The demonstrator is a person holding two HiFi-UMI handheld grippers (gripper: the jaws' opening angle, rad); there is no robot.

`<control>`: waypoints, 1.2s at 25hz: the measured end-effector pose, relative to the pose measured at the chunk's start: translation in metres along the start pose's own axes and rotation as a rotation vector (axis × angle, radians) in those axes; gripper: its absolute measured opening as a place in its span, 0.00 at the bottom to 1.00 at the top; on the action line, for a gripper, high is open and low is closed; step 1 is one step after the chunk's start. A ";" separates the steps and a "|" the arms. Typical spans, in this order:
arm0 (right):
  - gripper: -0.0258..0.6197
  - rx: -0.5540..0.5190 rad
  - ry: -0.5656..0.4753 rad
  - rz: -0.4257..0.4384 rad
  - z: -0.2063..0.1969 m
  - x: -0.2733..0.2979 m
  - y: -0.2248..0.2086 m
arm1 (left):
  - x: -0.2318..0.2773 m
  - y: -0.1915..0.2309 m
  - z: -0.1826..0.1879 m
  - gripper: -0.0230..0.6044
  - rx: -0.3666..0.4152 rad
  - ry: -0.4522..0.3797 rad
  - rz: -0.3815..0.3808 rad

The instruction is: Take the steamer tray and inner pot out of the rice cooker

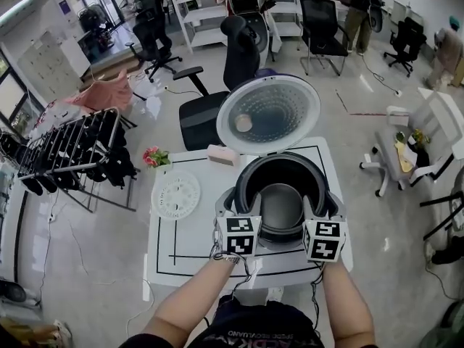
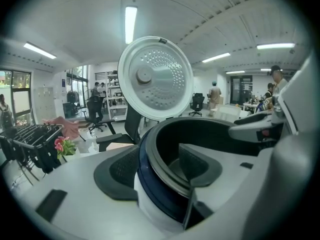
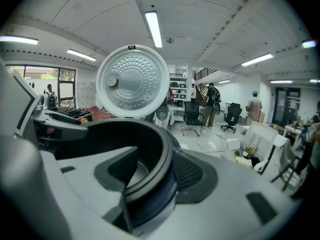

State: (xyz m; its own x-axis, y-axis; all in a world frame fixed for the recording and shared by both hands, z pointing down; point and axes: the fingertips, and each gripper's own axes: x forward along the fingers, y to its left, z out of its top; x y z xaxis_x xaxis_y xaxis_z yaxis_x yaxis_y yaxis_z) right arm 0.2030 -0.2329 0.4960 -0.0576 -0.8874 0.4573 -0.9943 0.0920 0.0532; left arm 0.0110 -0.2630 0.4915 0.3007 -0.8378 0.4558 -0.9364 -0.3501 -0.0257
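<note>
The rice cooker (image 1: 250, 171) stands open on the white table (image 1: 190, 261), its round lid (image 1: 268, 114) tipped up behind. Inside sits the dark inner pot (image 1: 281, 209). The white perforated steamer tray (image 1: 176, 194) lies flat on the table to the cooker's left. My left gripper (image 1: 230, 207) straddles the cooker's left rim (image 2: 165, 179): one pad outside by the blue band, the other (image 2: 200, 166) inside the pot, off the wall. My right gripper (image 1: 328, 209) straddles the right rim (image 3: 150, 174) the same way. Both are open.
A small box (image 1: 222, 155) and pink flowers (image 1: 154, 156) sit at the table's far left corner. A drying rack (image 1: 69, 147) stands to the left. Office chairs (image 1: 210, 107) are behind the table, another seat (image 1: 420, 140) to the right, and people at the back.
</note>
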 end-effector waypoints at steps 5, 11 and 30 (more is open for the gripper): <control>0.38 -0.021 -0.003 -0.004 0.002 -0.002 -0.001 | -0.001 -0.005 0.000 0.33 0.014 0.013 0.038; 0.37 -0.027 -0.022 0.005 0.001 -0.001 0.000 | 0.001 -0.003 -0.003 0.33 0.035 0.026 0.068; 0.20 0.139 -0.115 0.043 0.022 -0.013 -0.015 | -0.018 0.003 0.007 0.22 -0.085 -0.029 0.170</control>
State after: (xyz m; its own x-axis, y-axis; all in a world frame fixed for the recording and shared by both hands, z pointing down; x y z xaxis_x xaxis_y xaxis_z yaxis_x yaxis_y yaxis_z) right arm 0.2171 -0.2331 0.4696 -0.1020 -0.9307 0.3512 -0.9931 0.0746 -0.0908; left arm 0.0043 -0.2518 0.4769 0.1403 -0.8941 0.4254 -0.9857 -0.1665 -0.0247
